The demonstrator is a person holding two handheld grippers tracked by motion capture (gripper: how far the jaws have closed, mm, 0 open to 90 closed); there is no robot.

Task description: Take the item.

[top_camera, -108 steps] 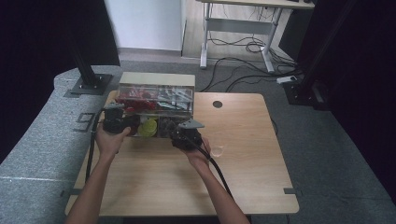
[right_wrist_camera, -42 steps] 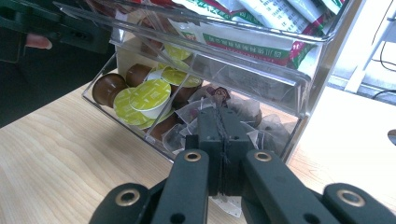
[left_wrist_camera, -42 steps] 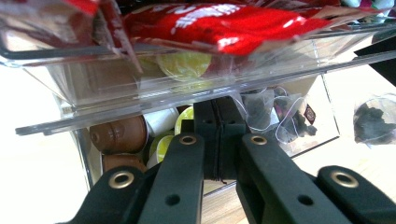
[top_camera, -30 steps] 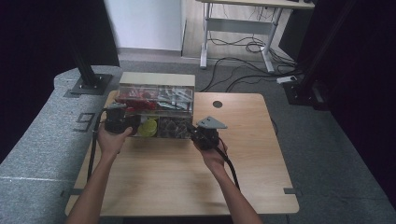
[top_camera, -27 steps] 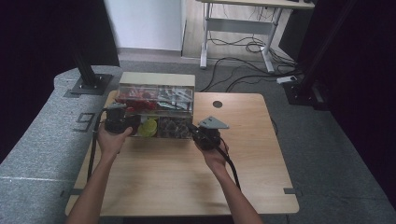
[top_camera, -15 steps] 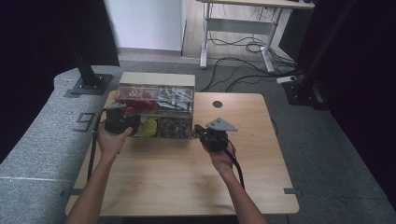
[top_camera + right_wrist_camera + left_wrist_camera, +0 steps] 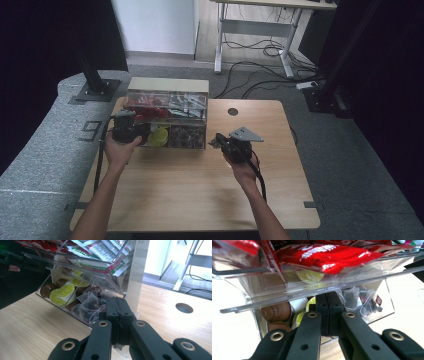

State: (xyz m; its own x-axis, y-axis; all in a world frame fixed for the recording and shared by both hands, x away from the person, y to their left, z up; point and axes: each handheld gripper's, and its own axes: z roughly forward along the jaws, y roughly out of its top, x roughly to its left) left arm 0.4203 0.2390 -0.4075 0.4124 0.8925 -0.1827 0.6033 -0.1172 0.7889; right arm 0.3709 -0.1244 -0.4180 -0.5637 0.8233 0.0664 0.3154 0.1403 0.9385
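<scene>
- Here, the left gripper (image 7: 328,315), jaws pressed together on nothing, sits at the clear organizer (image 7: 167,120).
- The right gripper (image 7: 117,317), likewise closed and empty, hovers just beside its tea bags (image 7: 91,305).

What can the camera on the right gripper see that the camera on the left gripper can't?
The right gripper view alone has the green-and-white sachets in the upper tray, the round hole in the wooden table and a metal desk leg behind. The left gripper view alone has the red packets close up, just above its shut jaws. Both share the clear plastic organizer, its brown and yellow-green coffee pods and the mesh tea bags in the lower bins. Each view looks along its own black jaws, pressed together.
</scene>
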